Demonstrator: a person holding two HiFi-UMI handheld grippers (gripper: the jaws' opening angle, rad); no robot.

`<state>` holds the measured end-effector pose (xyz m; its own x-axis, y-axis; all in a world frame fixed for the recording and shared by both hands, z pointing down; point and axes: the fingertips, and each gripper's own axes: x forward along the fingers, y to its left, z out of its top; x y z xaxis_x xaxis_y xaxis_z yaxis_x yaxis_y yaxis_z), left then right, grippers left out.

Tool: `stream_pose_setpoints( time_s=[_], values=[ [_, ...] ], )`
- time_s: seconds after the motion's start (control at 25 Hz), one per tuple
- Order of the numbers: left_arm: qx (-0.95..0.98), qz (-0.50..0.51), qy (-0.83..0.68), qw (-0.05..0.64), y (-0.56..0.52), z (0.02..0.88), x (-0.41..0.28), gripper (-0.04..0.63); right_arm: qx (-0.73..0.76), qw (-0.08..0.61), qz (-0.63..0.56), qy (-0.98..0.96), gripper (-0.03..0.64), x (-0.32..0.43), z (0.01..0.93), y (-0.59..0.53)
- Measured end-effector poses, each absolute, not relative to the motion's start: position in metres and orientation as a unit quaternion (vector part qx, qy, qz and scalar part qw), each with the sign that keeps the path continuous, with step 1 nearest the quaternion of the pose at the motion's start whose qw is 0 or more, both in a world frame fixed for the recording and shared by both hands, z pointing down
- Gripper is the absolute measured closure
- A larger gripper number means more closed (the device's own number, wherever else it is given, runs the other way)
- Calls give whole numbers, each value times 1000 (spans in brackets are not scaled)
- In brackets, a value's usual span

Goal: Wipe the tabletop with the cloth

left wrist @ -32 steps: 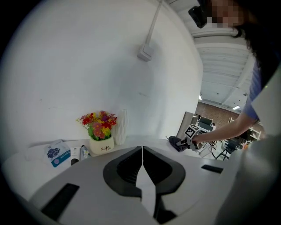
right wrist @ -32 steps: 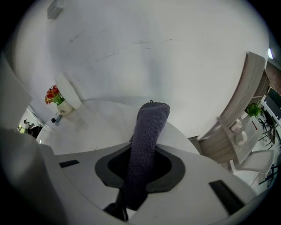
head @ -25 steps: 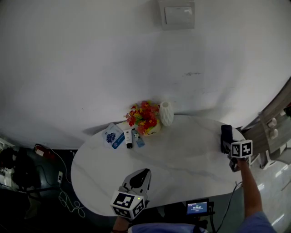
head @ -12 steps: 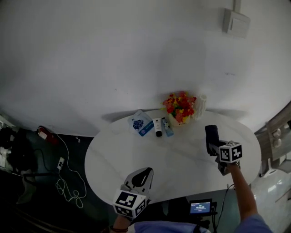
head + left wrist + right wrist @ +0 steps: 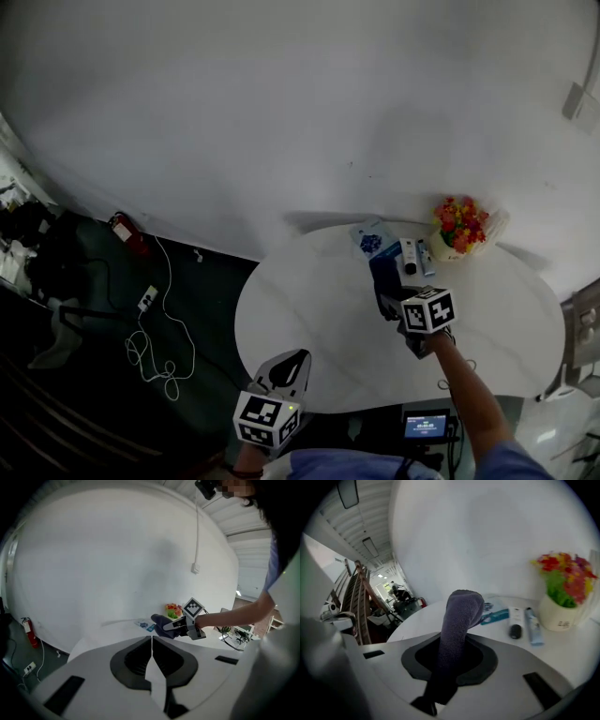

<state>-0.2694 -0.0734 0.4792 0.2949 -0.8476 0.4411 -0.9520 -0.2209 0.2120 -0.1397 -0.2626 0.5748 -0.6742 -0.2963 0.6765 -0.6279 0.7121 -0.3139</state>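
Note:
A dark grey cloth (image 5: 382, 273) sticks out of my right gripper (image 5: 392, 298), which is shut on it above the middle of the white oval table (image 5: 309, 309). In the right gripper view the cloth (image 5: 461, 613) rises as a thick roll from between the jaws, its tip pointing at the table's far side. My left gripper (image 5: 286, 362) hangs at the table's near left edge, jaws shut with nothing in them. The left gripper view shows its closed jaws (image 5: 151, 641) facing the right gripper (image 5: 185, 624) and the cloth (image 5: 161, 622).
At the table's far edge stand a pot of red and yellow flowers (image 5: 456, 225), two small tubes (image 5: 412, 257) and a blue packet (image 5: 369, 241). Cables (image 5: 155, 347) lie on the dark floor to the left. A small screen (image 5: 425, 426) sits below the near edge.
The right gripper has carried the cloth from the table's right edge leftward to its middle. The head view has swung left. The left gripper has stayed at the near edge.

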Motion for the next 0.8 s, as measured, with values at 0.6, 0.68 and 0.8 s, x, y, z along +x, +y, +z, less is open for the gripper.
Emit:
stream_pose_setpoints(
  time_s=[0.6, 0.68, 0.8],
  values=[
    [664, 70, -697, 262, 25, 492, -381, 578, 27, 383, 221, -896, 543, -432, 617, -118],
    [650, 71, -708, 266, 39, 495, -391, 578, 4, 390, 218, -895, 543, -448, 623, -98],
    [630, 69, -723, 274, 55, 501, -402, 578, -28, 396, 212, -893, 543, -465, 629, -73]
  ],
)
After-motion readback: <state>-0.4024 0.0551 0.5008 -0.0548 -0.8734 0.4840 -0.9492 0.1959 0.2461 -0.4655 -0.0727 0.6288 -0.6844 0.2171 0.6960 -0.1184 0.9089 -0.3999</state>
